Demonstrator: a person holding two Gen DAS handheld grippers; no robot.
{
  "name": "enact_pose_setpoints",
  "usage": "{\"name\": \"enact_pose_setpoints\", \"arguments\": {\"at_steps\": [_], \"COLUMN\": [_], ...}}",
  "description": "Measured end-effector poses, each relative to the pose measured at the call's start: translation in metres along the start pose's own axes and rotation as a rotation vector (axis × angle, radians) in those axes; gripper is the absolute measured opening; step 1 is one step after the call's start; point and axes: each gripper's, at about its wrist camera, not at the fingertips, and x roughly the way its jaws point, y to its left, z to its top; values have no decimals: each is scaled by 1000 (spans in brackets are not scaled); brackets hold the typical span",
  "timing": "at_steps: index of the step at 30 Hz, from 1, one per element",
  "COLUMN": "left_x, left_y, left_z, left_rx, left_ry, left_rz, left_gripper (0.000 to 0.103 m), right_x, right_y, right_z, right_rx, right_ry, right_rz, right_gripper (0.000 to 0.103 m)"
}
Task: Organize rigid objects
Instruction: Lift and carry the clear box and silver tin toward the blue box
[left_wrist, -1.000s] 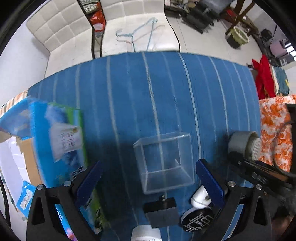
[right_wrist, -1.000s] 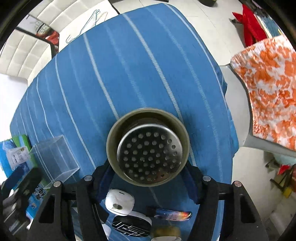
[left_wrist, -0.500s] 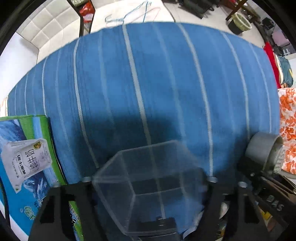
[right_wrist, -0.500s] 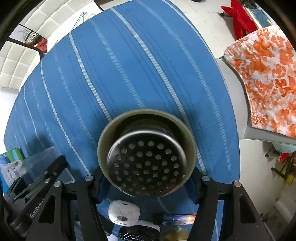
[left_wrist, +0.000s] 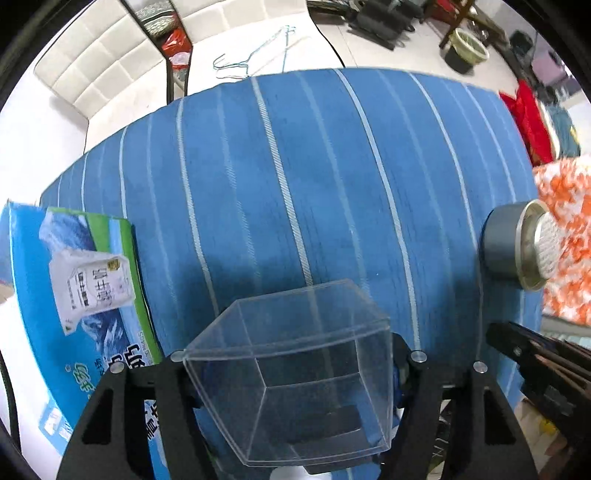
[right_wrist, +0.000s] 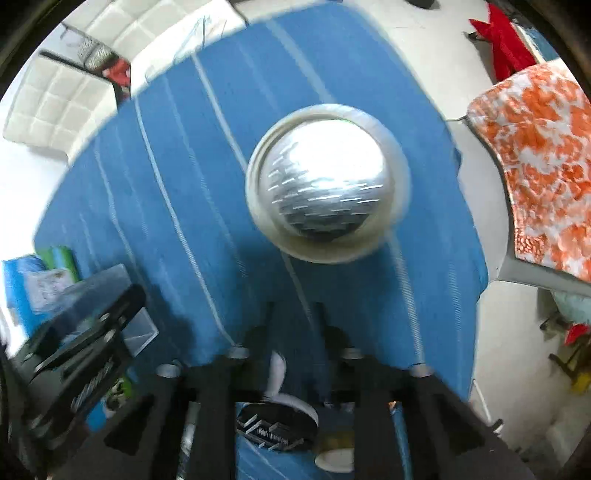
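Your left claw (left_wrist: 291, 369) is clamped on the clear plastic box (left_wrist: 295, 387), one finger on each side wall. The box is tipped with its open mouth towards the camera and it's empty; only a dark block under it shows through the bottom. Just left of that claw is the blue-green milk carton (left_wrist: 92, 295), lying flat. Your right claw (right_wrist: 293, 332) has its fingers drawn nearly together with nothing between them, though that frame is motion-blurred. Under it sit a black patterned disc (right_wrist: 277, 424) and a tape roll (right_wrist: 336, 450). Ahead of the right fingertips and clear of them is the metal cup (left_wrist: 498, 243), mouth facing the right camera, with a perforated strainer (right_wrist: 325, 181) seated in the mouth. I can't tell if the cup rests on the blue striped cloth (left_wrist: 332, 184). To the right of the cup is an orange floral fabric (right_wrist: 535, 166). Beyond the cloth's far edge are wire hangers (left_wrist: 255, 55) and a white tufted cushion (left_wrist: 99, 62).
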Motion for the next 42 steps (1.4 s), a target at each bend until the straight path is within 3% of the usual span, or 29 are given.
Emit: {"name": "enact_pose_setpoints", "arguments": {"at_steps": [1,2,3,5,9,12,13,21,27,33,42], "left_x": [-3,-6,-8,-8,-7,-4,-2,11,-3,-43,-123], "left_y": [5,5,8,2,-18,-26,-26,-23,-16,15,82], "left_z": [-2,0,3,12,29,31,34,33,22,-14,-72], "left_rx": [-17,-30,-47,-61,-47,-31,-29,-17,-15,-17,-20], "left_ry": [-4,-9,-14,-8,-15,-18,-15,5,-35,-114,-265], "left_rz": [-23,-41,-65,-89,-72,-45,-40,-23,-1,1,5], "left_gripper": [66,66,66,66,66,66,66,66,66,66,66], "right_x": [-11,-20,-25,-21,10,33,40,36,25,-9,-86], "right_y": [-5,-10,-14,-19,-20,-14,-14,-10,-6,22,121], "right_z": [0,1,6,20,50,63,64,53,22,-27,-103], "right_rx": [20,46,62,93,103,98,80,26,-16,-81,-204], "right_ry": [-43,-95,-122,-128,-55,-5,-1,-10,-13,-53,-155], "right_rz": [0,2,-3,9,38,-45,-87,-140,-131,-91,18], "right_gripper": [75,88,89,89,89,84,74,73,73,73,73]}}
